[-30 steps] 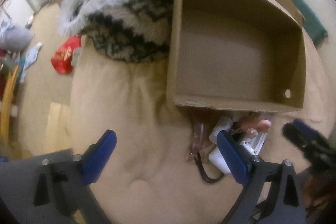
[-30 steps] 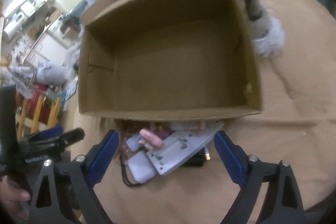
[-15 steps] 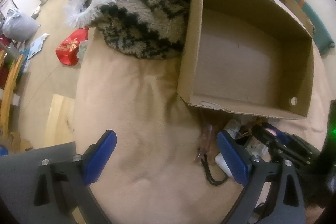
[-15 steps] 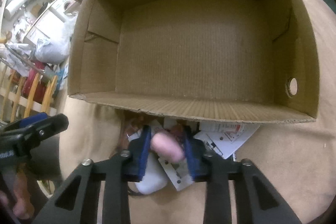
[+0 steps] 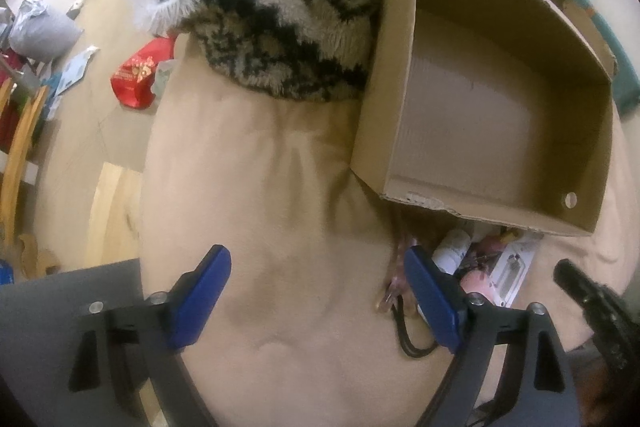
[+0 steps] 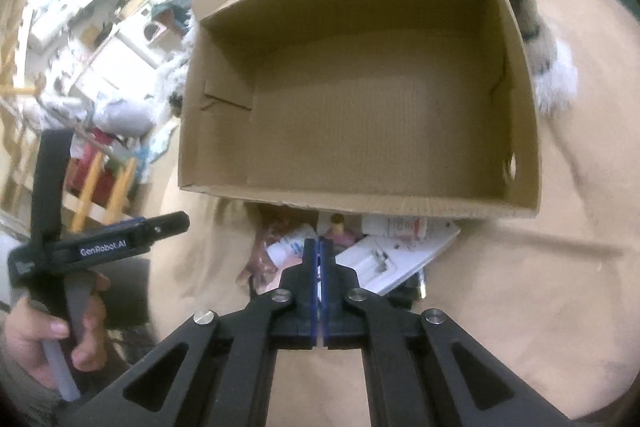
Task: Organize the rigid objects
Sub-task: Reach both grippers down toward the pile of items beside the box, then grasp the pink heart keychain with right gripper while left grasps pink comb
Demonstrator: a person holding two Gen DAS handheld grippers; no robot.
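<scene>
Clutter (image 6: 352, 247) of small rigid things lies heaped on the beige cushion (image 5: 280, 227), tight against the near wall of an open cardboard box (image 6: 360, 203). In the heap show a white bottle (image 5: 452, 251), a pink piece (image 5: 476, 279), a flat white packet with print (image 6: 392, 255) and a black cord (image 5: 408, 339) looping out toward the viewer.

The right gripper (image 6: 319, 255) points down at this heap, its tip over the near edge of it; its blue pads have just come together and stand closed, with nothing visible between them. The pink piece lies beneath and beyond the tip, not in the grip.

The left gripper (image 5: 316, 299) hangs over bare cushion to the left of the heap, its jaws wide apart though just drawn in a little, holding nothing; its right pad (image 5: 430, 295) overlaps the heap's left edge in the left wrist view. A hand (image 6: 52, 339) holds that gripper's handle.

The box interior is bare cardboard. A shaggy patterned throw (image 5: 280, 7) lies against the box's left side.
</scene>
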